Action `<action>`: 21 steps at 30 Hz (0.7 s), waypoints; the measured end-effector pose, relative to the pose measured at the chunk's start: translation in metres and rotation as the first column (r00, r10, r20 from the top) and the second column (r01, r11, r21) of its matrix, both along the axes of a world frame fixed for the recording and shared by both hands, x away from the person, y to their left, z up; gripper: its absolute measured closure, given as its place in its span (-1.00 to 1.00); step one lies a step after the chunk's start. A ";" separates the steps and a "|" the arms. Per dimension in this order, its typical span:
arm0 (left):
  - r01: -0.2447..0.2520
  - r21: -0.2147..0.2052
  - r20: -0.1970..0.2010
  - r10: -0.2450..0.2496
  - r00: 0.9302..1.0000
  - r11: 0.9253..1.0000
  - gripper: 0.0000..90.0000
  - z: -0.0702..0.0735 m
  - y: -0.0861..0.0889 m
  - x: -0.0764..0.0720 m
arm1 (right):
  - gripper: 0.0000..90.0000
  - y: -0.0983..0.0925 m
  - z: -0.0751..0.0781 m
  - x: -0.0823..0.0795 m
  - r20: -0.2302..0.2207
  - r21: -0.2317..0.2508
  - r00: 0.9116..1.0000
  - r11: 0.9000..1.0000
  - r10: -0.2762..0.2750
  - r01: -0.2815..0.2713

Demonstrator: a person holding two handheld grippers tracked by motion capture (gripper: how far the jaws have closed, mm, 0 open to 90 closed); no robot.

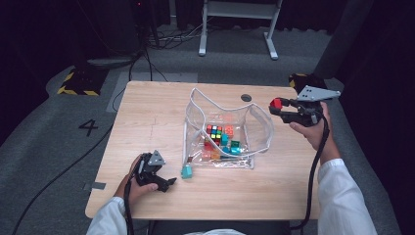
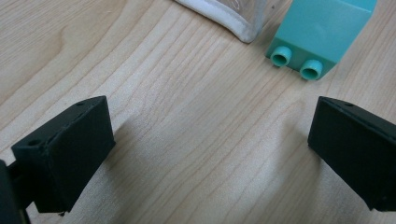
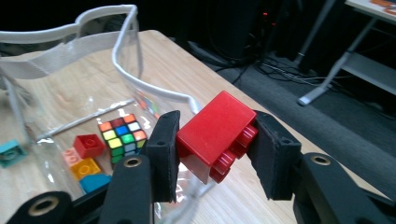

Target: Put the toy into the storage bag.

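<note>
The wooden table (image 1: 147, 117) carries a clear plastic bag (image 1: 225, 132), mouth open, with a puzzle cube (image 3: 122, 135) and loose bricks inside. The right gripper (image 3: 212, 149) is clamped on a red brick (image 3: 217, 133), held off the bag's right edge. I'd say it goes in next, over the rim. The left gripper (image 2: 205, 149) gapes near a teal brick (image 2: 322, 32) outside the bag

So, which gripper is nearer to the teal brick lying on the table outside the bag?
Left. The left gripper sits just beside the teal brick, jaws open. The right gripper is beyond the bag.
</note>
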State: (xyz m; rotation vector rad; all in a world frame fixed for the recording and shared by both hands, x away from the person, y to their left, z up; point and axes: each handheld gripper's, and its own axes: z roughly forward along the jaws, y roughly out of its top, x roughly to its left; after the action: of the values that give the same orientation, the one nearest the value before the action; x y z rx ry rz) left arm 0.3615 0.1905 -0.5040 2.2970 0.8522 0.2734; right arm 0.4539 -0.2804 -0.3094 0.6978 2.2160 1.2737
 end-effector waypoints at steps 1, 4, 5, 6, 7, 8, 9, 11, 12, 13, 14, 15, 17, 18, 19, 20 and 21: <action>0.000 0.001 -0.001 0.000 1.000 1.000 -0.99 0.000 0.000 0.000 | 0.24 0.003 0.000 0.001 -0.010 0.003 1.000 1.000 0.007 -0.007; 0.000 0.001 -0.001 0.000 1.000 1.000 -0.99 0.000 0.000 0.000 | 0.24 0.011 -0.003 0.003 -0.021 -0.005 0.999 0.999 0.031 -0.031; 0.001 0.001 -0.001 -0.001 1.000 1.000 -0.99 0.000 0.000 0.000 | 0.23 0.014 -0.003 0.004 -0.031 -0.006 0.999 0.999 0.041 -0.041; 0.001 0.001 -0.002 -0.001 1.000 1.000 -0.99 0.000 0.000 0.000 | 0.24 0.017 -0.005 0.005 -0.033 -0.013 0.998 0.999 0.052 -0.052; 0.001 0.001 -0.001 -0.001 1.000 1.000 -0.99 0.000 0.000 0.000 | 0.24 0.020 -0.006 0.005 -0.034 -0.016 0.998 0.998 0.055 -0.055; 0.000 0.001 -0.001 0.000 1.000 1.000 -0.99 0.000 0.000 0.000 | 0.24 0.023 -0.007 0.006 -0.040 -0.020 0.997 0.998 0.063 -0.064; 0.001 0.001 -0.001 -0.001 1.000 1.000 -0.99 0.000 0.000 0.000 | 0.23 0.025 -0.007 0.006 -0.039 -0.021 0.996 0.997 0.077 -0.077; 0.000 0.001 -0.001 0.000 1.000 1.000 -0.99 0.000 0.000 0.000 | 0.24 0.031 -0.009 0.006 -0.047 -0.029 0.995 0.996 0.088 -0.089; 0.000 0.001 -0.001 0.000 1.000 1.000 -0.99 0.000 0.000 0.000 | 0.24 0.033 -0.009 0.007 -0.050 -0.034 0.994 0.995 0.096 -0.098; 0.000 0.000 -0.001 0.000 1.000 1.000 -0.99 0.000 0.000 0.000 | 0.24 0.036 -0.010 0.007 -0.055 -0.039 0.993 0.994 0.104 -0.106; 0.000 0.001 -0.001 0.000 1.000 1.000 -0.99 0.000 0.000 0.000 | 0.23 0.039 -0.011 0.007 -0.062 -0.040 0.991 0.991 0.122 -0.124; 0.001 0.001 0.000 -0.001 1.000 1.000 -0.99 0.000 0.000 0.000 | 0.24 0.042 -0.013 0.007 -0.074 -0.042 0.988 0.989 0.137 -0.141; 0.000 0.001 -0.001 0.000 1.000 1.000 -0.99 0.000 0.000 0.000 | 0.23 0.049 -0.016 0.008 -0.078 -0.069 0.984 0.984 0.159 -0.164; 0.000 0.000 0.000 0.000 1.000 1.000 -0.99 0.000 0.000 0.000 | 0.23 0.052 -0.017 0.009 -0.079 -0.080 0.982 0.981 0.169 -0.175; 0.001 0.001 -0.001 -0.001 1.000 1.000 -0.99 0.000 0.000 0.000 | 0.23 0.055 -0.018 0.009 -0.087 -0.084 0.980 0.979 0.177 -0.184; 0.000 0.000 0.000 0.000 1.000 1.000 -0.99 0.000 0.000 0.000 | 0.23 0.058 -0.019 0.010 -0.089 -0.094 0.978 0.976 0.190 -0.198; 0.001 -0.001 -0.002 -0.001 1.000 1.000 -0.99 0.000 0.000 0.000 | 0.23 0.063 -0.020 0.011 -0.098 -0.111 0.975 0.971 0.201 -0.211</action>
State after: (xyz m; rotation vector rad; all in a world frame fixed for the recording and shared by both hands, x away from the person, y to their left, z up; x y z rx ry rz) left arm 0.3614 0.1904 -0.5040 2.2975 0.8525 0.2702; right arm 0.4645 -0.2171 -0.3297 0.4947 2.4668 1.2123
